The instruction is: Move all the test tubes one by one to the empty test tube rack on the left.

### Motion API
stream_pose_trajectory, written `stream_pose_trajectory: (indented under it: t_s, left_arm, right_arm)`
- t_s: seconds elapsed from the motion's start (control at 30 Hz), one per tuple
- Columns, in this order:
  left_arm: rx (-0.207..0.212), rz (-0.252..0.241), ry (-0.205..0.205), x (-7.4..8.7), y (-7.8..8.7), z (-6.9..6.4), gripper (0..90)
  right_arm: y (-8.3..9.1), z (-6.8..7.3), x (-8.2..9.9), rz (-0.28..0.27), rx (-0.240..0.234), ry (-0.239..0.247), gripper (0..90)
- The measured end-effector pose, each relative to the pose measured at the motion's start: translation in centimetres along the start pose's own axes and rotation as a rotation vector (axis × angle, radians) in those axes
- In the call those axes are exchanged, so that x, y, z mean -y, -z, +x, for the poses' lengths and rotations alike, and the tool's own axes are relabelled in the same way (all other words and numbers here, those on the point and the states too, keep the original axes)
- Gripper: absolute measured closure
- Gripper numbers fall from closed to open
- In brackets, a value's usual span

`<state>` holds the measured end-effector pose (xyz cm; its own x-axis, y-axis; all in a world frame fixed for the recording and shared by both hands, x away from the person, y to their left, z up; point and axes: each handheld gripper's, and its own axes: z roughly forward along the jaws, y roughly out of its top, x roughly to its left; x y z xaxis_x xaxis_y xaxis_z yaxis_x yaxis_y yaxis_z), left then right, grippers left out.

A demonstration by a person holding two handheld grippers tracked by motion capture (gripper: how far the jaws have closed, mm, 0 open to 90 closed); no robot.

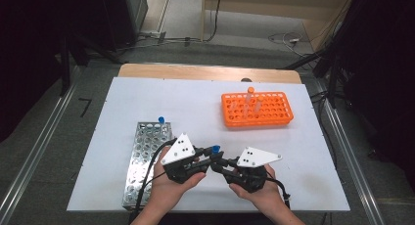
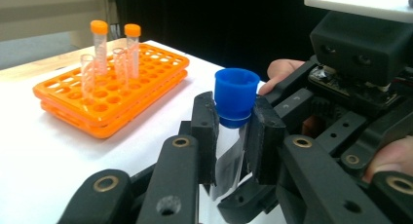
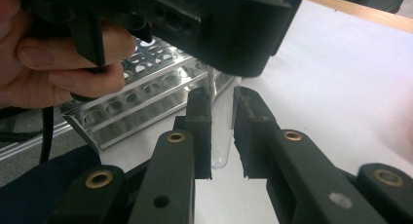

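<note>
Left gripper: clamped on a clear plastic tube with a blue screw cap, just below the cap.
Right gripper: clenched on the same tube's rounded lower end.
Tube position: held upright between both grippers, above the white table, near its front edge.
Perforated metal rack: seen left of the grippers; one blue-capped tube stands at its far end.
Orange plastic rack: seen far right, with several tubes.

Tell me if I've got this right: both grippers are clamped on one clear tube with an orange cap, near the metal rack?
Nearly. The tube has a blue cap, not orange, as the left gripper view shows. Both the left gripper and right gripper clamp it, near the metal rack.
</note>
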<state>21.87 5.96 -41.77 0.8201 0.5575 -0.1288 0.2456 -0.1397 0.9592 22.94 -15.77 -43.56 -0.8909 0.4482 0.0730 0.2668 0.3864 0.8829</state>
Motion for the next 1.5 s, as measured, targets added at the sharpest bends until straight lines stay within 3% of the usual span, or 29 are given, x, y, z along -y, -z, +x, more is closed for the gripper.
stream_pose_trajectory:
  t_s: [0.1, 0.27, 0.33, 0.37, 0.43, 0.47, 0.77, 0.93, 1.2, 1.5]
  left_arm:
    - [-0.006, -0.012, 0.003, -0.1, 0.2, 0.1, 76.7]
    - [-0.023, -0.024, 0.016, -0.3, 0.7, 0.5, 76.7]
    - [-0.037, -0.031, 0.019, -0.3, 1.0, 0.8, 76.7]
    - [-0.043, -0.033, 0.021, -0.3, 1.1, 0.9, 76.7]
    - [-0.051, -0.036, 0.024, -0.4, 1.3, 1.2, 76.7]
    - [-0.06, -0.039, 0.024, -0.4, 1.5, 1.3, 76.7]
    - [-0.12, -0.065, 0.04, -0.7, 3.2, 2.7, 76.8]
    - [-0.155, -0.078, 0.046, -0.8, 4.2, 3.5, 76.8]
    - [-0.224, -0.099, 0.065, -0.7, 5.6, 4.9, 76.8]
    - [-0.33, -0.138, 0.092, -0.5, 7.7, 7.0, 76.8]
  right_arm:
    - [0.1, -0.2, 0.0, -0.012, -0.017, -0.007, 71.4]
    - [0.3, -0.6, 0.1, -0.02, -0.015, -0.013, 49.6]
    - [0.4, -0.8, 0.1, -0.022, -0.015, -0.014, 45.4]
    - [0.6, -1.1, 0.1, -0.025, -0.019, -0.03, 37.3]
    - [0.7, -1.4, 0.1, -0.032, -0.015, -0.036, 29.5]
    - [0.7, -1.4, 0.1, -0.032, -0.015, -0.036, 29.5]
    - [2.0, -3.5, 0.4, -0.043, 0.018, -0.069, 0.3]
    - [2.9, -4.6, 0.7, -0.052, 0.032, -0.072, 0.0]
    - [4.0, -6.8, 1.6, -0.056, 0.094, -0.097, 0.0]
    - [4.7, -8.2, 2.1, -0.059, 0.119, -0.118, 0.0]
